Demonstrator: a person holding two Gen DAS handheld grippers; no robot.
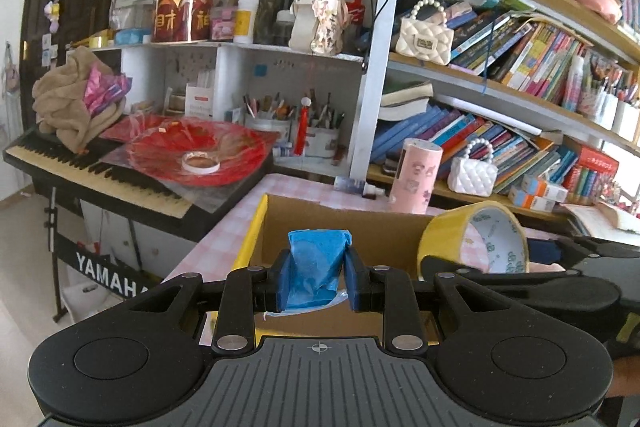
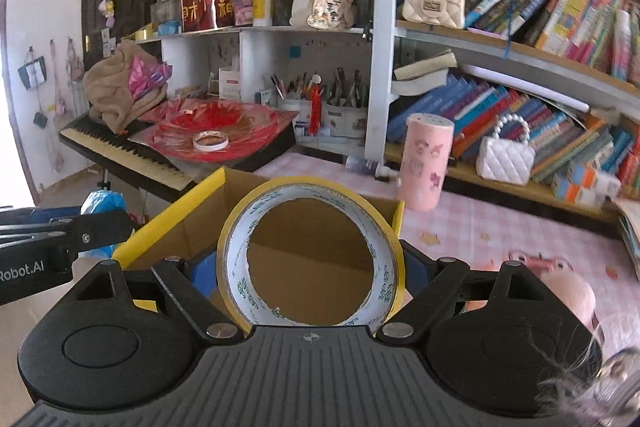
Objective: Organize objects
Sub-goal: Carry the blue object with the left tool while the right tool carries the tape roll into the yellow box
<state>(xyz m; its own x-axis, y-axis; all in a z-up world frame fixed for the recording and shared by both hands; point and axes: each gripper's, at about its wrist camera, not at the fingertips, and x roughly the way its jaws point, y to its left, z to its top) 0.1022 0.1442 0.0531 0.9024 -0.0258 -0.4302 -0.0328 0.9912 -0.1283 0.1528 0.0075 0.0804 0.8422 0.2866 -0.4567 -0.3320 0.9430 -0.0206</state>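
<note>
My left gripper (image 1: 318,277) is shut on a crumpled blue packet (image 1: 316,267) and holds it over the open cardboard box (image 1: 384,227) with a yellow-edged flap. My right gripper (image 2: 310,267) is shut on a roll of yellow tape (image 2: 244,227), upright over the same box (image 2: 192,227). In the left wrist view the tape roll (image 1: 448,233) shows at the right, held by the right gripper. In the right wrist view the blue packet (image 2: 102,203) and the left gripper show at the left edge.
The box stands on a pink checked table (image 2: 500,223). A pink cylinder (image 2: 426,163), a small bottle (image 2: 366,165) and a white pearl-handled bag (image 2: 506,157) stand behind it by the bookshelves. A keyboard (image 1: 100,171) with red plates and a tape roll (image 1: 201,161) is at left.
</note>
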